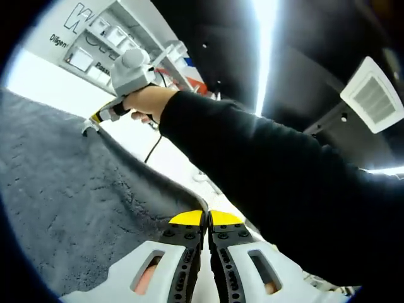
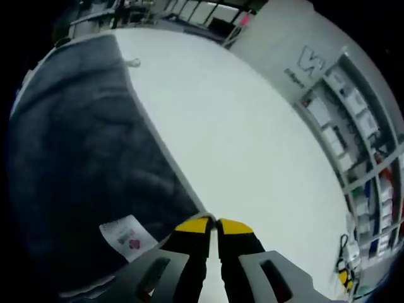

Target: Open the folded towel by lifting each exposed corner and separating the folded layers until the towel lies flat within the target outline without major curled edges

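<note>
The dark grey towel [image 1: 76, 202] spreads across the left of the left gripper view, its upper edge running from a far corner down to my jaws. My left gripper [image 1: 206, 219], yellow-tipped, is shut on that edge. A hand in a black sleeve [image 1: 265, 170] holds my right gripper [image 1: 95, 118], which pinches the towel's far corner. In the right gripper view the towel [image 2: 82, 164] lies at the left with a white care label [image 2: 126, 237]. There my right gripper [image 2: 214, 225] is shut on the towel's near corner.
A white surface [image 2: 252, 145] stretches to the right of the towel. Shelves with boxes and a lettered sign [image 2: 353, 126] stand along its far side. Ceiling lights [image 1: 265, 44] and a vent [image 1: 375, 95] are overhead.
</note>
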A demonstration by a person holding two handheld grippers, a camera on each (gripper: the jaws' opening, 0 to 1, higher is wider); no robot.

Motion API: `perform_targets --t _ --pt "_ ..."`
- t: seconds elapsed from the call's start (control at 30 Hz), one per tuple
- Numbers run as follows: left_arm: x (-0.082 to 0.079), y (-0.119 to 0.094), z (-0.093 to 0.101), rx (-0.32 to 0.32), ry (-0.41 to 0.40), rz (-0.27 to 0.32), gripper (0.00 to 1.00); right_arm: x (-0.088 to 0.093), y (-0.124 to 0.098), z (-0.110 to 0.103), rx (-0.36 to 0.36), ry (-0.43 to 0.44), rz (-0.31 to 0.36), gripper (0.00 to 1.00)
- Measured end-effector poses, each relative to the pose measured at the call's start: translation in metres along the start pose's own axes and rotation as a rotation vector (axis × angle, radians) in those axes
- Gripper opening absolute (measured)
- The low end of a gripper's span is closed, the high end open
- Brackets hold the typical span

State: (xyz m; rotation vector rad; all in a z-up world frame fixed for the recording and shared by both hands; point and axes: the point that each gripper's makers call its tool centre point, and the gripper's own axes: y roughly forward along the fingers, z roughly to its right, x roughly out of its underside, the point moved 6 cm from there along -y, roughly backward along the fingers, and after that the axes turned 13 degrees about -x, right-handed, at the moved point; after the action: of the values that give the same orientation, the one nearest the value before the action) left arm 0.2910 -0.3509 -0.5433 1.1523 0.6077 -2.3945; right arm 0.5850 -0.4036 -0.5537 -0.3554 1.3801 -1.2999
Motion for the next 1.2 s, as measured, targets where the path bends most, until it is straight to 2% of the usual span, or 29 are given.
perform_targets --t 0.33,0.5,0.53,0.6,0.83,0.9,0.93,0.97,1.0,1.07,1.13,1.2 --pt "0.011 0.008 -0.004 -0.039 0.054 -0.077 0.00 0.003 0.002 0.001 -0.011 0.040 0.018 0.00" --pt "0.015 0.012 -0.004 -0.048 0.089 -0.104 0.00 0.007 0.002 0.001 -0.016 0.079 0.073 0.00" --pt "0.016 0.013 -0.004 -0.051 0.102 -0.109 0.00 0.008 0.002 0.001 -0.023 0.119 0.107 0.00" --pt "0.017 0.013 -0.005 -0.052 0.109 -0.113 0.00 0.010 0.001 0.002 -0.025 0.136 0.128 0.00" --pt "0.019 0.014 -0.006 -0.045 0.084 -0.147 0.04 0.008 0.001 -0.002 0.006 0.102 0.121 0.02" --pt "0.021 0.012 -0.004 -0.038 0.106 -0.156 0.16 0.007 -0.002 -0.001 0.037 0.102 0.116 0.10" --pt "0.020 0.010 -0.002 -0.036 0.120 -0.143 0.26 0.008 -0.004 0.001 0.057 0.100 0.116 0.15" --pt "0.015 0.009 0.000 -0.044 0.152 -0.082 0.42 0.008 -0.007 0.002 0.065 0.097 0.116 0.21" --pt "0.012 0.005 0.003 -0.050 0.197 -0.040 0.53 0.009 -0.011 0.003 0.070 0.099 0.117 0.26" --pt "0.012 -0.003 0.014 -0.027 0.237 -0.026 0.75 0.012 -0.018 0.005 0.090 0.107 0.133 0.38" --pt "0.010 -0.011 0.023 0.001 0.273 -0.004 0.87 0.018 -0.024 0.007 0.107 0.145 0.138 0.49" --pt "0.003 -0.021 0.035 0.034 0.337 0.027 0.96 0.028 -0.032 0.008 0.111 0.172 0.145 0.55"
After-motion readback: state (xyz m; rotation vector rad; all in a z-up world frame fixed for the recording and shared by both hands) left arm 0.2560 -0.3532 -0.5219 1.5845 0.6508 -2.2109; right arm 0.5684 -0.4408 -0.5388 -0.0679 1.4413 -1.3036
